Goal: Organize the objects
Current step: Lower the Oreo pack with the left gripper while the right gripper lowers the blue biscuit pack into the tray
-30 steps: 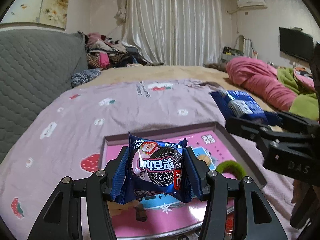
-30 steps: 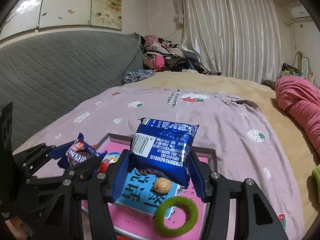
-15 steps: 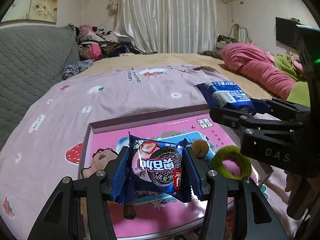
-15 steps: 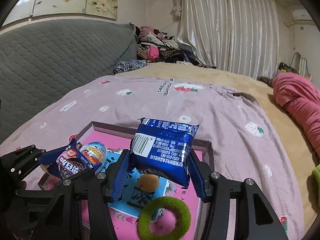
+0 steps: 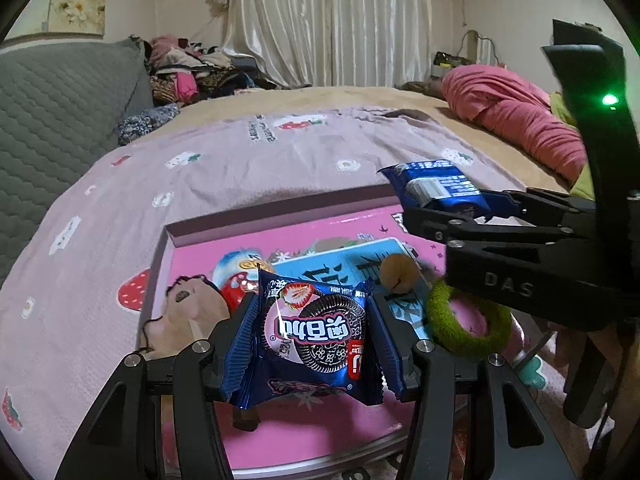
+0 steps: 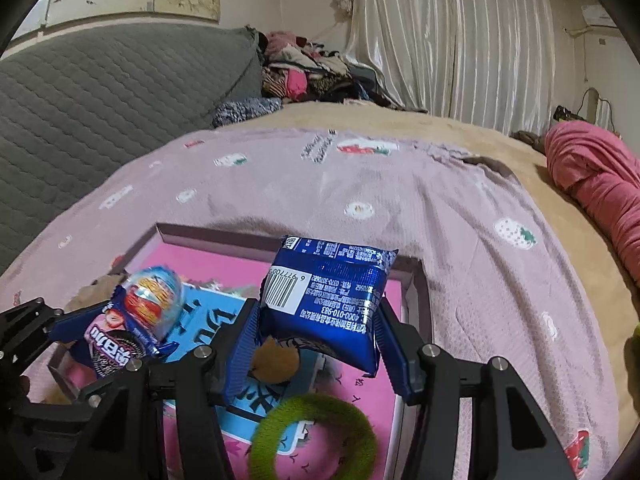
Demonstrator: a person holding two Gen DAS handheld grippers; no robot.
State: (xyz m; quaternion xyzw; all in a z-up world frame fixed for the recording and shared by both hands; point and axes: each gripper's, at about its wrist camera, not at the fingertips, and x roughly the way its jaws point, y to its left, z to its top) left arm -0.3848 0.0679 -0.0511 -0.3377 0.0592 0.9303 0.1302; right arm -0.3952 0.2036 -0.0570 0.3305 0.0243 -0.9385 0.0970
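My left gripper is shut on a strawberry Oreo packet, held above the near part of a pink tray. My right gripper is shut on a blue snack packet, barcode side up, over the tray's right side. The right gripper and its packet show at the right of the left wrist view. The left gripper's packet shows at the left of the right wrist view.
In the tray lie a green ring, a walnut, a blue card, a toy egg and a brown plush. The tray sits on a pink strawberry blanket. A grey headboard stands left.
Both grippers have moved forward and lower over the tray, each still holding its packet. More of the tray's contents have come into view.
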